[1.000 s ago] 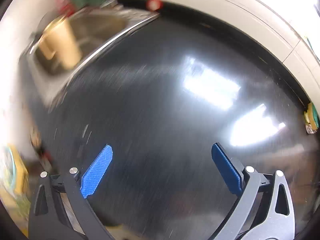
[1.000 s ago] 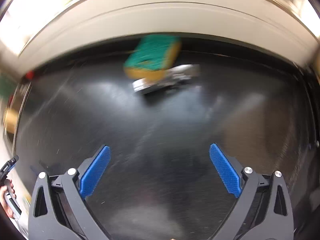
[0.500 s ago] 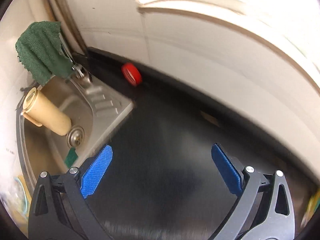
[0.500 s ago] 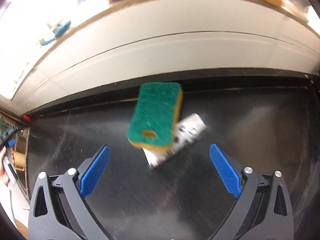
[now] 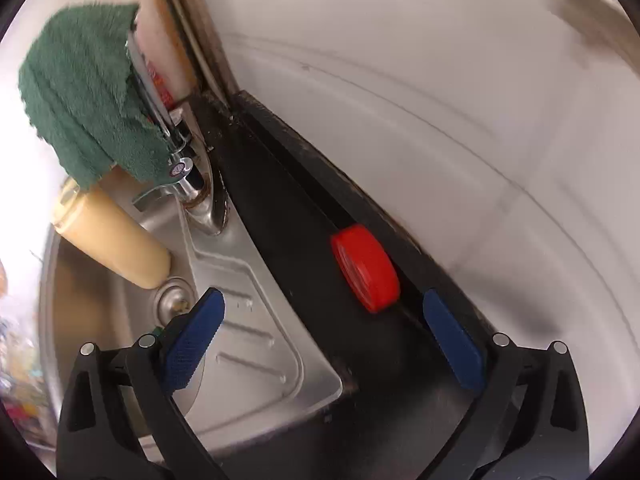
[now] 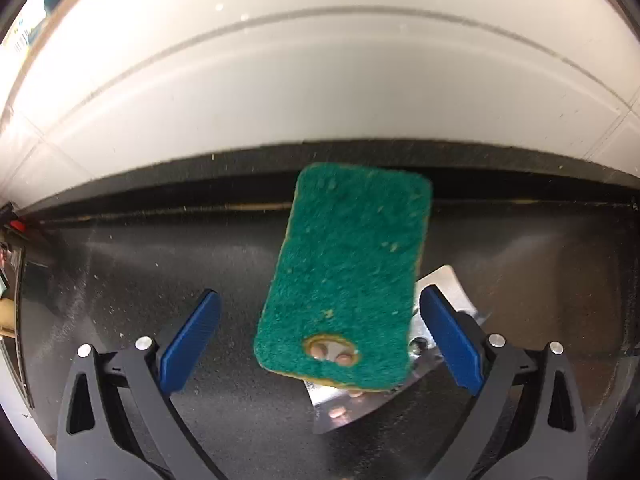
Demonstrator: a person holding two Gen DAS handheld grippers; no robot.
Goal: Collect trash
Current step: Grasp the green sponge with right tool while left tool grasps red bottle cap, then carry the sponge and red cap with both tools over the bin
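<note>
In the left wrist view a red round cap point(image 5: 366, 268) lies on the black countertop against the white wall, just ahead of my open, empty left gripper point(image 5: 324, 340). In the right wrist view a green scouring sponge point(image 6: 344, 276) with a hole near its front end lies partly on a silver blister pack point(image 6: 444, 292). My right gripper point(image 6: 318, 340) is open, its fingers on either side of the sponge's near end, not gripping it.
A steel sink point(image 5: 248, 344) sits left of the cap, with a yellow cup point(image 5: 112, 236) lying in the basin. A green cloth point(image 5: 84, 108) hangs over the tap point(image 5: 180, 168). The white tiled wall point(image 6: 320, 92) runs along the back of the black counter point(image 6: 120, 280).
Both grippers have moved forward. The left swung toward the sink corner and closed in on the red cap. The right came up until the sponge sits between its fingers.
</note>
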